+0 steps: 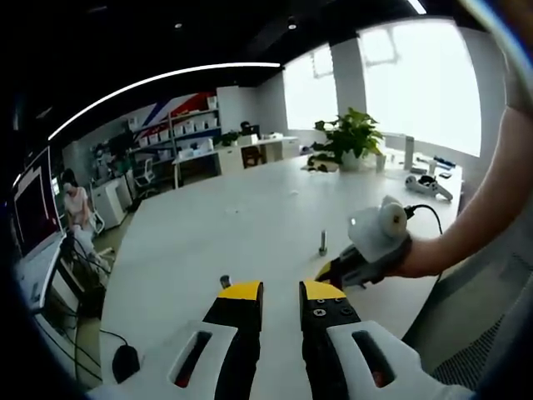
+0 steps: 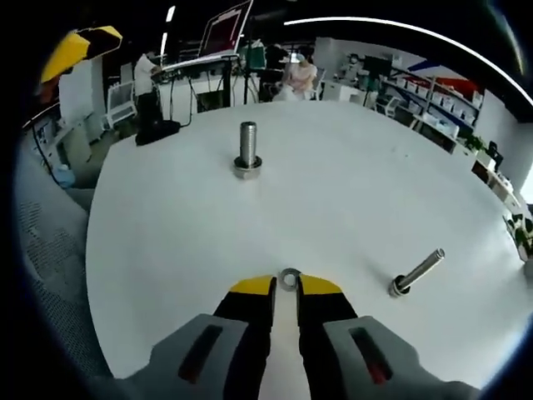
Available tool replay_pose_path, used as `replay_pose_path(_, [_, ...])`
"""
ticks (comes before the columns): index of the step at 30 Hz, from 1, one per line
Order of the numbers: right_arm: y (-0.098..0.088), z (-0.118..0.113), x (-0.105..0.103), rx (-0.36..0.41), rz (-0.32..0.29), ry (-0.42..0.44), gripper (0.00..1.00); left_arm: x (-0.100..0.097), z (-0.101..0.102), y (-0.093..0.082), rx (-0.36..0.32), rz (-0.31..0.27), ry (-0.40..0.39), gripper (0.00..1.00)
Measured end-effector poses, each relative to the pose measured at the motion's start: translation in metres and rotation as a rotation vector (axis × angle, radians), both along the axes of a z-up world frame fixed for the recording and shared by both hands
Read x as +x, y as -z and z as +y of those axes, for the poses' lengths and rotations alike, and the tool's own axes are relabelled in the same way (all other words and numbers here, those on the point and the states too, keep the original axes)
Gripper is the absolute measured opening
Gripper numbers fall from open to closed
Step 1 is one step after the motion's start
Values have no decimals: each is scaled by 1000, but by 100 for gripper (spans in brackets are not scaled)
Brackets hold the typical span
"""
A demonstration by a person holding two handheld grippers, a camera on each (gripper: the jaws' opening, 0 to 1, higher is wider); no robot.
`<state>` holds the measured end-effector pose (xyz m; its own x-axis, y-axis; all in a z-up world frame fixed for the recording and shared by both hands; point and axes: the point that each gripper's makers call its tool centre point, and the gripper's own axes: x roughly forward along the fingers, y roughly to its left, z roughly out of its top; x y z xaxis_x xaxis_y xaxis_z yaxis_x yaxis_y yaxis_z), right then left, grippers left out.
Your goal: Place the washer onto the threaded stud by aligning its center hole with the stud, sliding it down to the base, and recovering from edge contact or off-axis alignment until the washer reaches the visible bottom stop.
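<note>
Washer [image 2: 289,277] is lying flat, thin, rigid and slippery, between the narrowly parted right gripper [image 2: 287,287] tips; rim pinching is looking best; left gripper [image 1: 281,293] is hovering slightly open, empty

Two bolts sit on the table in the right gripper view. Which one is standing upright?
The upright bolt is the farther one, standing on its head ahead of the right gripper. The other bolt leans over, nearer and off to the right.

Yellow-tipped left gripper [image 1: 281,292] hovers, fingers apart, over a white round surface [image 1: 241,225]; a small upright metal stud [image 1: 323,242], possibly threaded, stands beyond.
</note>
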<state>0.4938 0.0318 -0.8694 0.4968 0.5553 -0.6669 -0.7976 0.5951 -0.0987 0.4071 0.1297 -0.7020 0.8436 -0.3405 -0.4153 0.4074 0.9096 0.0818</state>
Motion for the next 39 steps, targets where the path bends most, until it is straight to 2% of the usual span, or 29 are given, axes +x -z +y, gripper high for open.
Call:
replay_pose_path(4, [1,0,3,9,-4,3,18,0,0,1,0,2,0,15])
replay_pose_path(13, [3,1,5,76,52,47,16,0,1,1,0,5,-3,15])
replay_pose_path(17, [3,1,5,91,53,53,15,0,1,2,2,6,-2,15])
replay_pose_path(30, [-1,-4,6,64,15,36,15,0,0,3,4,10,1,15])
replay_pose_path(31, [-3,-5,7,66,15,35,6,0,0,3,5,10,2,15])
replay_pose_path(33, [-4,-7,8,57,8,31,4,0,0,3,4,10,3,15])
replay_pose_path(36, [6,-8,5,39,33,21,6,0,0,4,7,12,6,15])
replay_pose_path(37, [5,-9,5,20,8,12,7,0,-1,4,6,11,6,15])
replay_pose_path(39, [3,-8,4,44,23,24,7,0,0,4,7,12,5,15])
